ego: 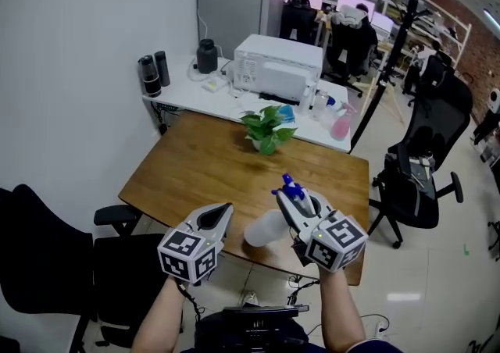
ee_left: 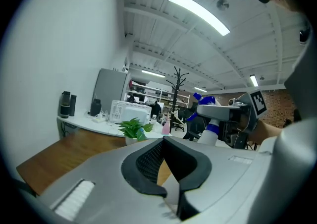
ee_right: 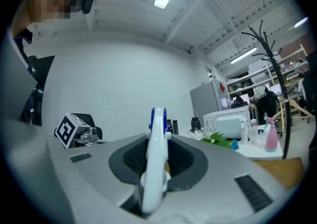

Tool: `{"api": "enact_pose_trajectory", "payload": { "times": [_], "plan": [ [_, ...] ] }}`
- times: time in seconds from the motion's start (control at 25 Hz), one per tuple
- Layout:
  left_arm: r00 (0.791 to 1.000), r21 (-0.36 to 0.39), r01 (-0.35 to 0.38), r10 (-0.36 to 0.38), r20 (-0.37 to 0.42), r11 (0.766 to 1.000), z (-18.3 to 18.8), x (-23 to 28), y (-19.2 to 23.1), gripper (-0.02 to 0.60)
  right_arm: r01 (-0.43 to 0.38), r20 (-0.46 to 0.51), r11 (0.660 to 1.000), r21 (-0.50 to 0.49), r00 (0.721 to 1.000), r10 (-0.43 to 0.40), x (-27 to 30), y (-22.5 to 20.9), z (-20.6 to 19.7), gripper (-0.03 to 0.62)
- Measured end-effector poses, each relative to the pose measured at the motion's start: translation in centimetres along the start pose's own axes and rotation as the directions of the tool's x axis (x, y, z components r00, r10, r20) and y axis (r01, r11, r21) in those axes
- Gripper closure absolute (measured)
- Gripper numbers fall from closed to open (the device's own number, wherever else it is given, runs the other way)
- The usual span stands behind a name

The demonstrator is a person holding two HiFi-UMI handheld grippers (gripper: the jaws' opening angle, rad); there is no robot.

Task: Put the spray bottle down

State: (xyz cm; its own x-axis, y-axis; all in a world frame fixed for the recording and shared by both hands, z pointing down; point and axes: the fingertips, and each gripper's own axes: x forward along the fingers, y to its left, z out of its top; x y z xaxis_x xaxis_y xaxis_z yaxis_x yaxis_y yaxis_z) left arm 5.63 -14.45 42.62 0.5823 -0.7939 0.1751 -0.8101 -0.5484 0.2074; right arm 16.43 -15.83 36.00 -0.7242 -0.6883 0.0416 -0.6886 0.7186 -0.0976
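Note:
The spray bottle [ego: 264, 230], white with a blue nozzle, hangs tilted above the near edge of the wooden table [ego: 205, 165]. My right gripper [ego: 295, 201] is shut on its head, and the body points down and to the left. The right gripper view shows the white trigger head [ee_right: 157, 154] clamped between the dark pads. My left gripper [ego: 226, 209] hovers to the left of the bottle over the same table edge, its jaws together and nothing in them. In the left gripper view its tips [ee_left: 163, 141] meet, and the held bottle [ee_left: 210, 119] shows to the right.
A small potted plant [ego: 267, 130] stands at the table's far side. Behind it a white side table carries a white boxy appliance [ego: 278, 67], dark flasks [ego: 153, 72] and a pink spray bottle [ego: 341, 126]. Black office chairs stand at right [ego: 422, 176] and near left [ego: 47, 262].

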Motion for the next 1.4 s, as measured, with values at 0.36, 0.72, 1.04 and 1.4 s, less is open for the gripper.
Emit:
{"api": "enact_pose_trajectory", "payload": {
  "times": [0.36,0.72,1.04,1.4],
  "plan": [
    [0.999,0.028,-0.023,0.024,-0.026,0.999,1.5,4.4,2.6,0.574,-0.003,0.024,1.0,-0.014,1.0,0.003,3.2,-4.0,1.6,0.513],
    [0.997,0.064,0.072,-0.069,-0.038,0.995,3.1,9.2,6.5,0.574,0.1,-0.003,0.995,-0.004,0.995,-0.1,7.3,-6.6,0.1,0.513],
    [0.989,0.066,0.14,-0.136,-0.061,0.988,4.3,11.2,12.4,0.574,0.17,-0.026,0.985,-0.003,0.985,-0.17,13.0,-7.4,-0.3,0.513],
    [0.985,0.019,0.155,-0.153,-0.081,0.988,3.8,11.7,18.1,0.574,0.207,-0.088,0.978,-0.01,0.974,-0.207,19.3,-8.0,-2.4,0.513]
  ]
}}
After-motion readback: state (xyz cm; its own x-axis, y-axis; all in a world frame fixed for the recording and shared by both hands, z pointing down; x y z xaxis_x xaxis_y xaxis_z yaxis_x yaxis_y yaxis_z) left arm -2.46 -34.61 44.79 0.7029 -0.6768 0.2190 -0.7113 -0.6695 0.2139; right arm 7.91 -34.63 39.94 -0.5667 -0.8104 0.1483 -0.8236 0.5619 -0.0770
